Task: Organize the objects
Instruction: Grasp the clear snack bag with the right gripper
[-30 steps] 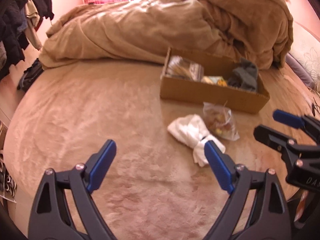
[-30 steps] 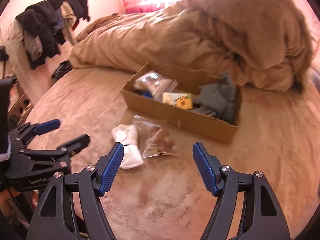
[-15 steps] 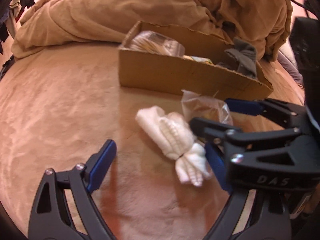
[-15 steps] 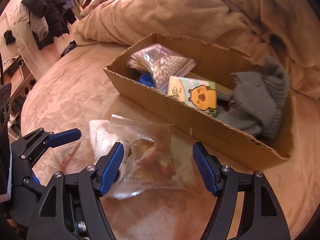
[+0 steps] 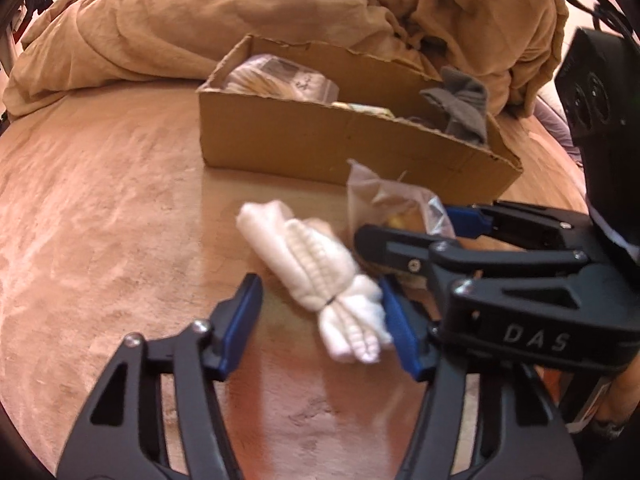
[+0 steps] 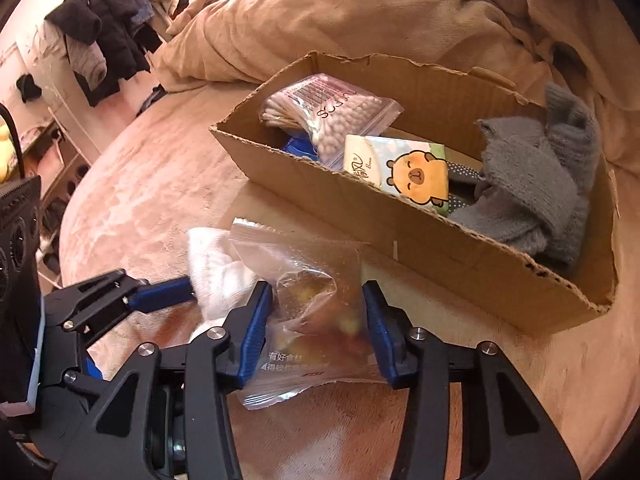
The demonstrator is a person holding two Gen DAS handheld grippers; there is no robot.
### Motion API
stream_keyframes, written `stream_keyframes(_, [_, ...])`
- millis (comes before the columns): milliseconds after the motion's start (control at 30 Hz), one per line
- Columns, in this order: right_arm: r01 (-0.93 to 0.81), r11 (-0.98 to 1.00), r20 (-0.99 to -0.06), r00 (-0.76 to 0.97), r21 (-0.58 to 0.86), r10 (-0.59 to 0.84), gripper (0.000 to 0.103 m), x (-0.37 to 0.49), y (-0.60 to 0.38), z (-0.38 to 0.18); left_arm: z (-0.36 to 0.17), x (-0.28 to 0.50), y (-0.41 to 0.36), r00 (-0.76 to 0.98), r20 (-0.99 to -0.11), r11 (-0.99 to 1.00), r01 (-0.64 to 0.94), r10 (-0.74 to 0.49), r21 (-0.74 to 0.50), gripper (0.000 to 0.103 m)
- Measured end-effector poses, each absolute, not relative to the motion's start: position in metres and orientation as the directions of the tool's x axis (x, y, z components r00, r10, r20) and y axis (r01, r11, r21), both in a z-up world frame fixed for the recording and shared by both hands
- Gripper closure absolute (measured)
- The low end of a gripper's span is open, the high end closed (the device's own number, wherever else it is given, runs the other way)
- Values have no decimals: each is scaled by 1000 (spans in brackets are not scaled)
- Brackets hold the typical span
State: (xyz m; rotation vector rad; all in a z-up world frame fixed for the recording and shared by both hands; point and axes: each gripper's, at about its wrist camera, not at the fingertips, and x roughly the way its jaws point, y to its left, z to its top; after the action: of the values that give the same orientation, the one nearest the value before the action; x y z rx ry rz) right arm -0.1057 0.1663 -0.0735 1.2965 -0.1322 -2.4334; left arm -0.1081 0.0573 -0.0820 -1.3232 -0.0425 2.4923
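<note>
Right now my right gripper (image 6: 316, 328) straddles the snack bag (image 6: 308, 320) and my left gripper (image 5: 320, 320) the white sock roll (image 5: 320, 276), both parted, near the cardboard box (image 6: 400, 236); crowded together, they may collide or the slick bag slip.

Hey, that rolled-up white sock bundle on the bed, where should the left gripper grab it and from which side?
Grip the white sock bundle across its thick ribbed middle, just above the dark band cinching it. It lies flat on the bed cover, slanting away to the left, so come down from above with the left gripper turned square across the roll. The flared loose end nearest the gripper would likely slip.
</note>
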Motion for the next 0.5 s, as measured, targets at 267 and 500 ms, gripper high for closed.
stream_keyframes(267, [250, -929, -765, -529, 273, -367, 55, -97, 186, -64, -77, -106, 64, -510, -801, -938, -300, 313, -176, 47])
stream_keyframes(500, [234, -933, -758, -546, 271, -357, 55, -91, 191, -59, -56, -92, 63, -546, -781, -938, -314, 304, -146, 49])
